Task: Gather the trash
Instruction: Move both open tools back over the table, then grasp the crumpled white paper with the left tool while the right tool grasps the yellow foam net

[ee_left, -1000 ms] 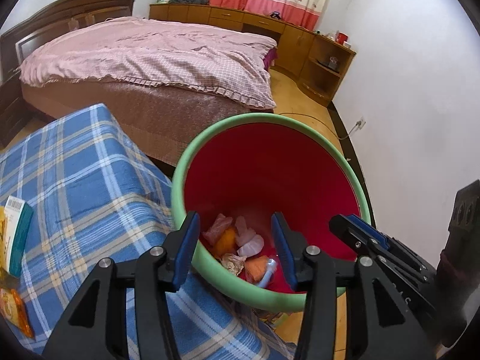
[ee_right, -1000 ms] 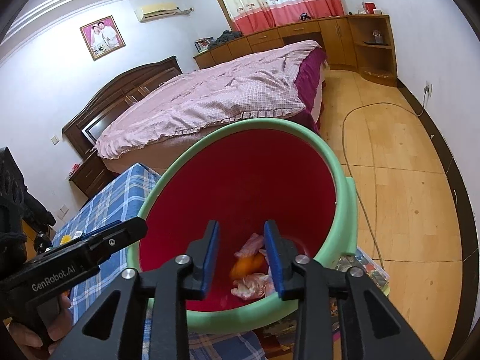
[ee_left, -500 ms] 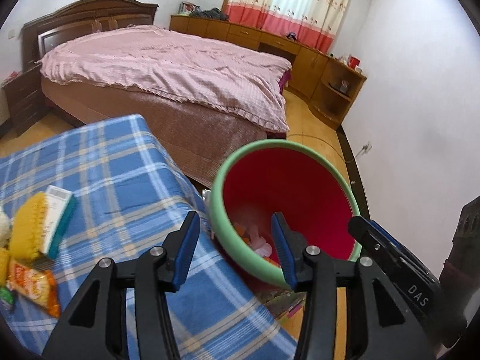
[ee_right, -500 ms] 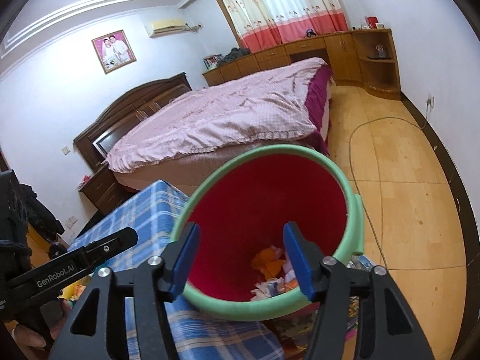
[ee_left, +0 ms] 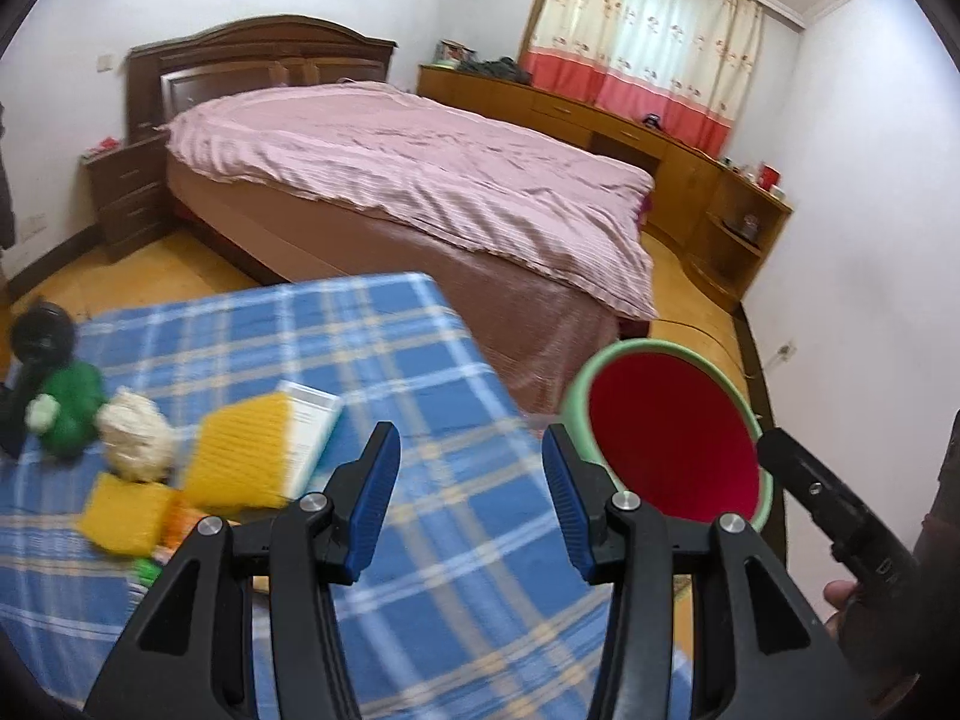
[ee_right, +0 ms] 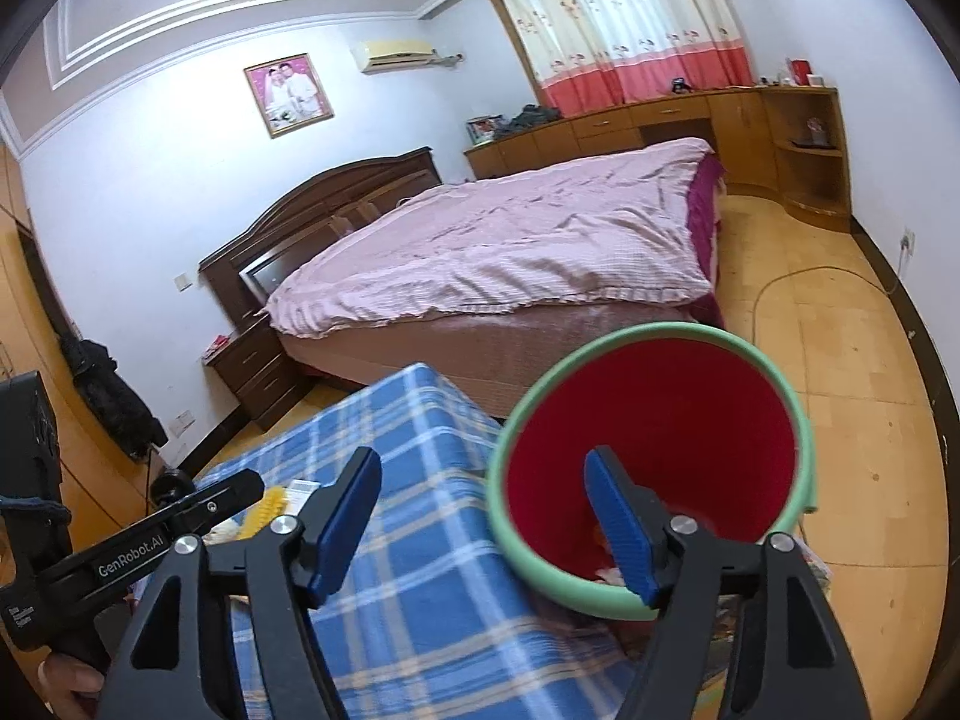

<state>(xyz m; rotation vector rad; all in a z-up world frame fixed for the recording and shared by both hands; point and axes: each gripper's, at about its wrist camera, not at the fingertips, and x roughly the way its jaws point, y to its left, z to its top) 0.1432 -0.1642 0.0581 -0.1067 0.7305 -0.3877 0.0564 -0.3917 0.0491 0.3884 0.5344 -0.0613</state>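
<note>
- Large bed with a dark wooden headboard and a pink quilted cover (ee_left: 420, 180): fills the middle of the room, beyond the desk.
- Low desk under a blue plaid cloth (ee_left: 372, 372): stands in front of the bed's foot and carries the loose trash along its left part.
- Round bin with a pale green rim and red inner wall (ee_right: 654, 420): stands on the wooden floor just beside the desk's right edge; crumpled white and orange scraps lie at its bottom, partly hidden behind the right gripper's finger.
- Left gripper, black with blue pads (ee_left: 469, 504): hovers over the desk's right part, fingers spread wide and holding nothing, pointing toward the bed.
- Right gripper, same build (ee_right: 486, 522): hangs above the gap between desk and bin, fingers released and empty; its right finger overlaps the bin's mouth.
- Yellow ribbed sponge-like block (ee_left: 240, 456): lies on the cloth, blurred, touching the box.
- White box with a teal edge (ee_left: 312, 426): lies flat, partly under the yellow block.
- Second, smaller yellow ribbed piece (ee_left: 123, 513): lies near the desk's left front.
- Green soft toy-like lump (ee_left: 69, 408): sits at the desk's far left, near the black round object.
- Crumpled white paper wad (ee_left: 135, 432): lies between the green lump and the yellow block.
- Black round object (ee_left: 42, 336): at the desk's left edge; its kind cannot be told.
</note>
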